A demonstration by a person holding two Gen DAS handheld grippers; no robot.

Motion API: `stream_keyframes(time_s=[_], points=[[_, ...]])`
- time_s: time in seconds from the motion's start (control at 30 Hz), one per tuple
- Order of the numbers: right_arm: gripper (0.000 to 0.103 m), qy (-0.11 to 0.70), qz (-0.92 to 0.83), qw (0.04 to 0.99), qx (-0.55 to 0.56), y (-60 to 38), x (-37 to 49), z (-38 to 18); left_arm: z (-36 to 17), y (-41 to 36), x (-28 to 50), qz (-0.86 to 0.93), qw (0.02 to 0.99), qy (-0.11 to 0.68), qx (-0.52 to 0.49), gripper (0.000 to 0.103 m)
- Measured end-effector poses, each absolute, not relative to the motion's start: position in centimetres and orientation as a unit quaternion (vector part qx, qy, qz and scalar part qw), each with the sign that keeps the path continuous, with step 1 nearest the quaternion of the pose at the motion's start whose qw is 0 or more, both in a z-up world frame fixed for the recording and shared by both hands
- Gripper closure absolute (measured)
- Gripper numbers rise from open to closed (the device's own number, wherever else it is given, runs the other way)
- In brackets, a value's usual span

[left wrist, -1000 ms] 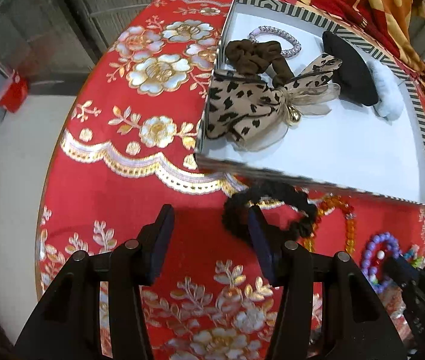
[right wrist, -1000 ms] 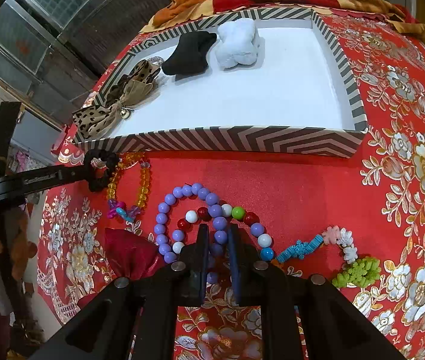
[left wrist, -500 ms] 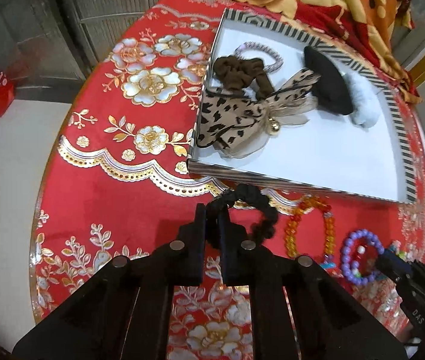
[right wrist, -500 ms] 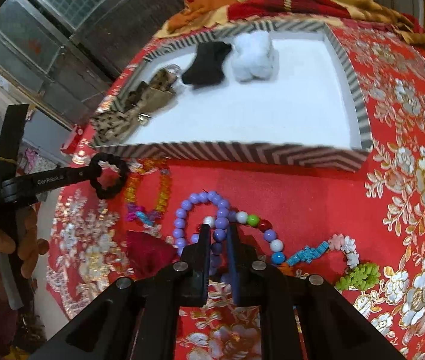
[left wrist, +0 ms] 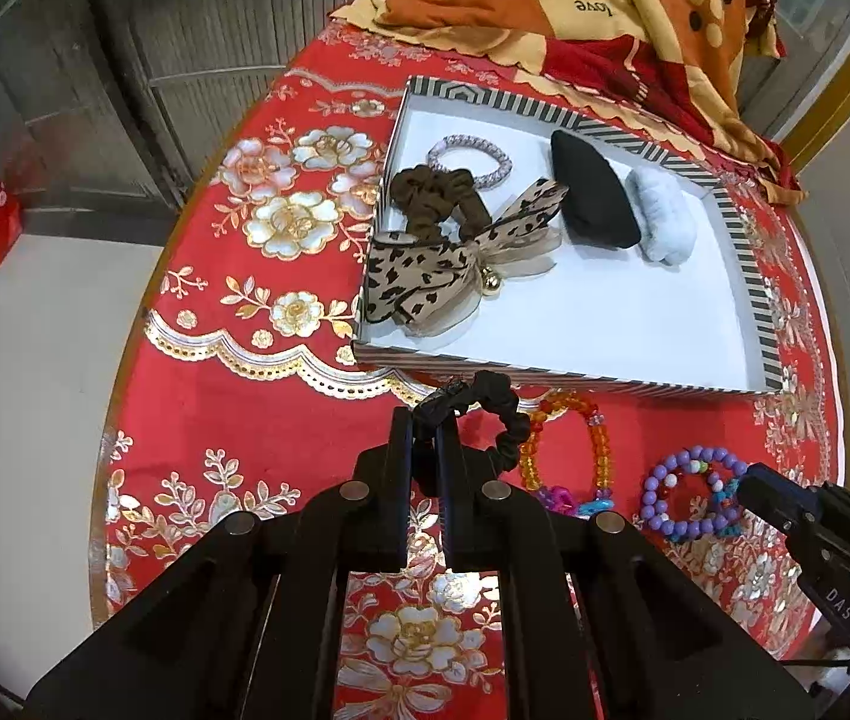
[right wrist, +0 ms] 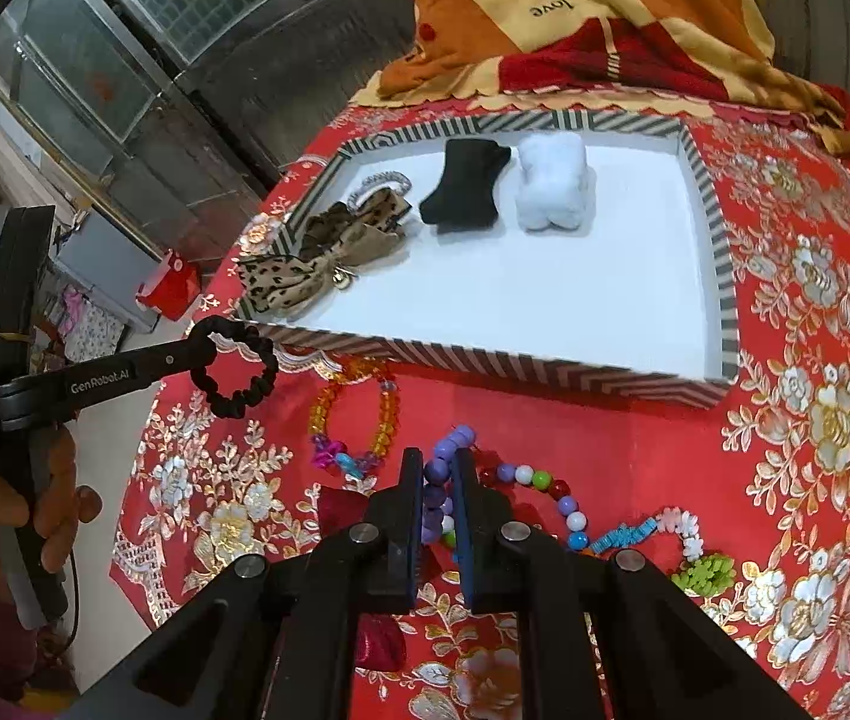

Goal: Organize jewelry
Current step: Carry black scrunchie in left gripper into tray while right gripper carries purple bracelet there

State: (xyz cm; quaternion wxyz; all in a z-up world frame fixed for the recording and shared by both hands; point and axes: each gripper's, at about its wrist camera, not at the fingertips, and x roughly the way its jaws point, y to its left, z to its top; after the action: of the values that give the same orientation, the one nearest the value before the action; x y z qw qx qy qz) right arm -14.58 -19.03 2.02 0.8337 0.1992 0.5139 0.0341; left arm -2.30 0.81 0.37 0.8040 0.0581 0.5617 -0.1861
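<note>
Striped tray (left wrist: pixel 749 294): on the red tablecloth (left wrist: pixel 233 396), holding bows and scrunchies, evidently the sorting destination. Left gripper (left wrist: pixel 425 420): clenched on black scrunchie (right wrist: pixel 236 369), lifted just short of the tray's near wall. Right gripper (right wrist: pixel 438 468): pinching purple bead bracelet (right wrist: pixel 434 480), partly raised off the cloth, probably tray-bound.

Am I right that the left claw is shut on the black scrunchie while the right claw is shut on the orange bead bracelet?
Not quite: the right claw is shut on the purple bead bracelet, as the right wrist view shows. The orange bead bracelet lies untouched on the cloth. The left claw is indeed shut on the black scrunchie.
</note>
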Motion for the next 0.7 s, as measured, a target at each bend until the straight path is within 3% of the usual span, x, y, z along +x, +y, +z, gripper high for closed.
stream_keyframes(time_s=[0.7], points=[[0.094, 0.477, 0.022, 0.862, 0.169, -20.7, -14.5, 7.9, 4.2, -1.3, -2.6, -0.208, 0.822, 0.525, 0.077, 0.097]])
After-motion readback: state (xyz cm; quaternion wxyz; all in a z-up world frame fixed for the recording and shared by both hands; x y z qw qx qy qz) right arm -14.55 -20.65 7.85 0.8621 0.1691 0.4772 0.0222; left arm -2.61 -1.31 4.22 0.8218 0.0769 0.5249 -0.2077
